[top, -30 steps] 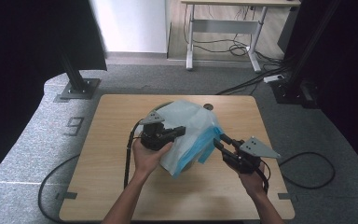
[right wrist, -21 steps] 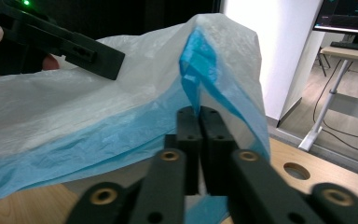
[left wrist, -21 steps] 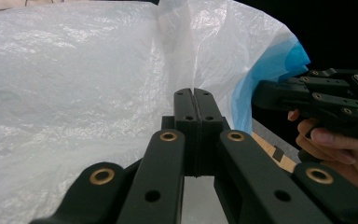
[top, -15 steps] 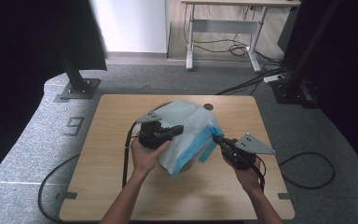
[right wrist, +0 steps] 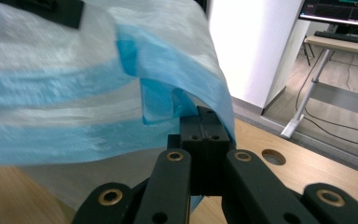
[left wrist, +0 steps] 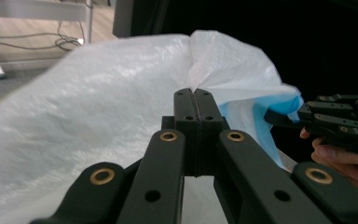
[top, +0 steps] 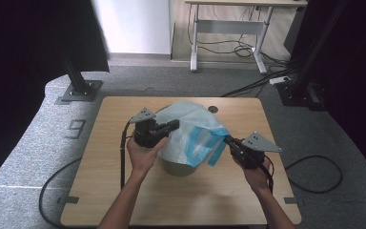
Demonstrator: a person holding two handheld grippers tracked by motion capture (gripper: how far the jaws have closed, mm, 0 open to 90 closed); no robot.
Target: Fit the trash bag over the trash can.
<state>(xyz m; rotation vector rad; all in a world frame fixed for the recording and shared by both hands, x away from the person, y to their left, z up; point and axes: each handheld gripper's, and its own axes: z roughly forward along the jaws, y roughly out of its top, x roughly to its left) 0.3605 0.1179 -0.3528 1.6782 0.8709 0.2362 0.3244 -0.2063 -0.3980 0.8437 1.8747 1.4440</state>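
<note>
Two grippers have the same thin plastic bag between them, so any slip now comes from how you pull. From the high view, the bag is draped over a greenish bin near the middle of the bench; your left gripper pinches the white film on the bin's left side, and your right gripper pinches the blue-banded edge on its right. Pull the two apart too hard and I'd expect the film to tear, or the light bin to tip or slide.

In the left gripper view, the left gripper is closed tight on a gathered pleat of white plastic bag, with very little film between the tips. A sideways tug could draw it free. The right gripper sits farther off at the blue edge.

In the right gripper view, the right gripper is clamped on the blue hem of the plastic bag, holding several folded layers. If one layer is caught unevenly, the mouth may not open over the rim.
</note>
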